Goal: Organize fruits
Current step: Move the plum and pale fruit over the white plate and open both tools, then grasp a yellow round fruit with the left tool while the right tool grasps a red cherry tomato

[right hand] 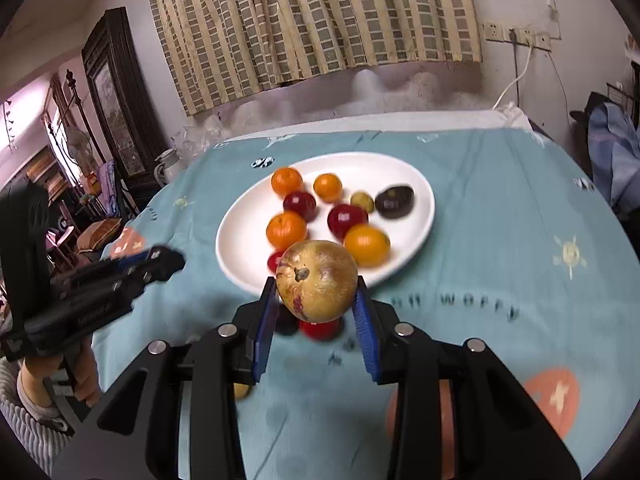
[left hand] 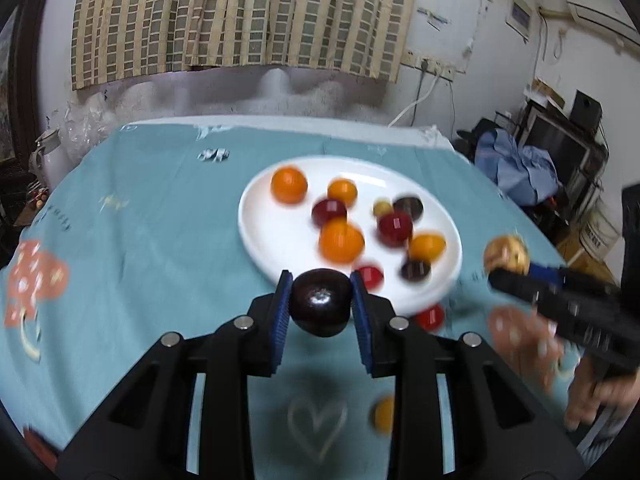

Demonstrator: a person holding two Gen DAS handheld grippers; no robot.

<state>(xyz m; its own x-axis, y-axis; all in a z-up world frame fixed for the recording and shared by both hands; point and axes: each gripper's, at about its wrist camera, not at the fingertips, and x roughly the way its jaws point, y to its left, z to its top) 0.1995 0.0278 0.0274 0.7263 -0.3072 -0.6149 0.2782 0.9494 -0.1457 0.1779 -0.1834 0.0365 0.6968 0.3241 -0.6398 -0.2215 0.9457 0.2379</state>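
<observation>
A white plate (left hand: pixel 276 236) on the teal tablecloth holds several oranges, red fruits and dark plums; it also shows in the right wrist view (right hand: pixel 244 220). My left gripper (left hand: pixel 320 300) is shut on a dark plum (left hand: pixel 320 304) and holds it above the cloth at the plate's near rim. My right gripper (right hand: pixel 316 300) is shut on a tan round fruit (right hand: pixel 318 286) just before the plate's near edge; that fruit also shows in the left wrist view (left hand: pixel 506 254). A red fruit (left hand: pixel 431 317) lies on the cloth by the plate.
A small orange fruit (left hand: pixel 384 414) lies on the cloth near me. The round table (right hand: pixel 500 240) has a wall with a checked curtain (left hand: pixel 240 16) behind it. A white jug (left hand: pixel 46 158) stands off the far left. Cluttered shelves (left hand: pixel 560 148) stand at the right.
</observation>
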